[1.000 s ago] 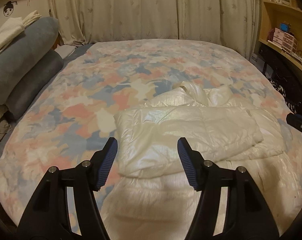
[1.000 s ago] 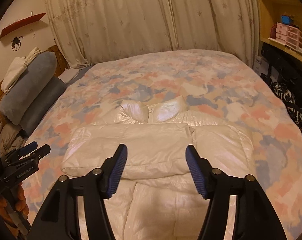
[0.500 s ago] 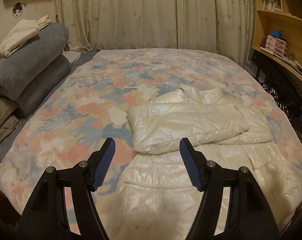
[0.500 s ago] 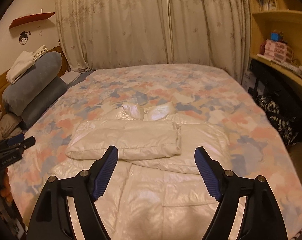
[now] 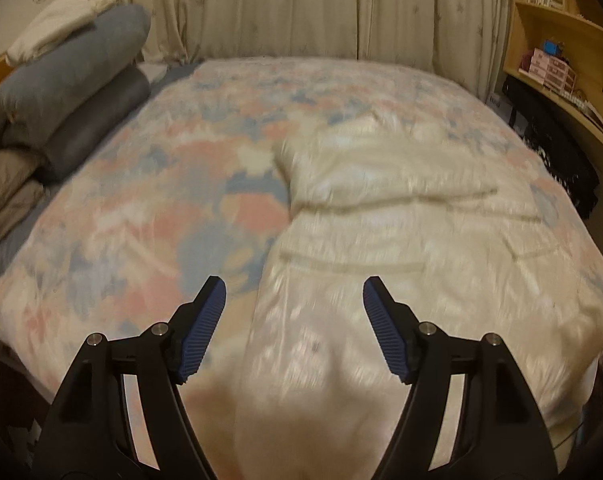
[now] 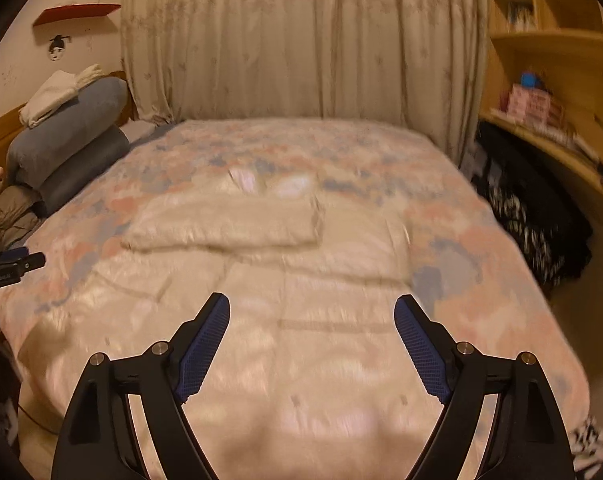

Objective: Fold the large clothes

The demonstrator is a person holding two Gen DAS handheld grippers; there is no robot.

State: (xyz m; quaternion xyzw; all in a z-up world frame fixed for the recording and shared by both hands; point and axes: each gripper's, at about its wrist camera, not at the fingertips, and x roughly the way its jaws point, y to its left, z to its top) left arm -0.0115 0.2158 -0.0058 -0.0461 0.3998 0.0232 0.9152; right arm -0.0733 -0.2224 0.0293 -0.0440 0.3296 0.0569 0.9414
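Glossy cream puffer jacket (image 5: 401, 216), sleeves folded across, lies on patchy quilt (image 5: 149, 208).

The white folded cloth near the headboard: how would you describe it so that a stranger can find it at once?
Start from the bed with its pastel patchwork cover and look to its head end by the wall. Two rolled grey bolsters are stacked there, and the white folded cloth lies on the upper one. It is the only pale, flat item on that grey stack.
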